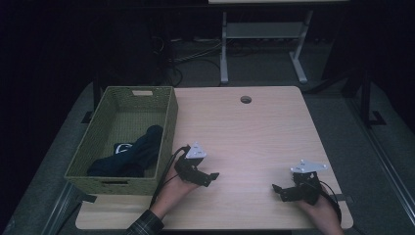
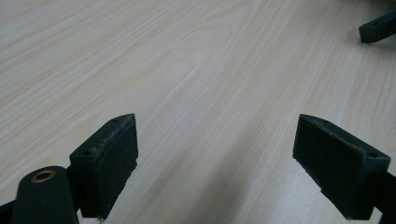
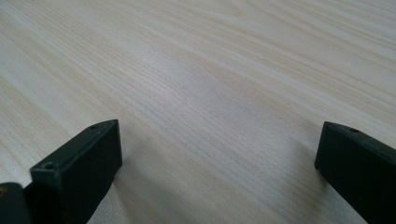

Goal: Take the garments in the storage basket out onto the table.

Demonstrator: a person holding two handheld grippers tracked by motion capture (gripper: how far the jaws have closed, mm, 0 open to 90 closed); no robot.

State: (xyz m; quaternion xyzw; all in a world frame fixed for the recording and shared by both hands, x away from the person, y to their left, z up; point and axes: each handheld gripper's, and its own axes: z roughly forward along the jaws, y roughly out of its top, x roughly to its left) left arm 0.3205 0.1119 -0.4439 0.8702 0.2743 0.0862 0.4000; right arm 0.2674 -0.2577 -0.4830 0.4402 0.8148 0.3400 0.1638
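In the woven basket (image 1: pixel 166 115) at the counter's (image 1: pixel 254 127) left, dark clothes (image 1: pixel 134 154) already lie; the left tool (image 1: pixel 211 177) and right tool (image 1: pixel 277 190) rest spread and empty, with nothing apparently left to stow.

The left gripper (image 2: pixel 215 161), jaws spread wide, hovers over the pale wood-grain worktop (image 2: pixel 187 70); the other black gripper's tip (image 2: pixel 378 28) shows at two o'clock.

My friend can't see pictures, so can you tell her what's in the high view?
A person's two hands rest on a pale wooden table, each holding black tongs, the left tongs and right tongs both open and empty. At the table's left stands a green woven basket with dark clothes inside.
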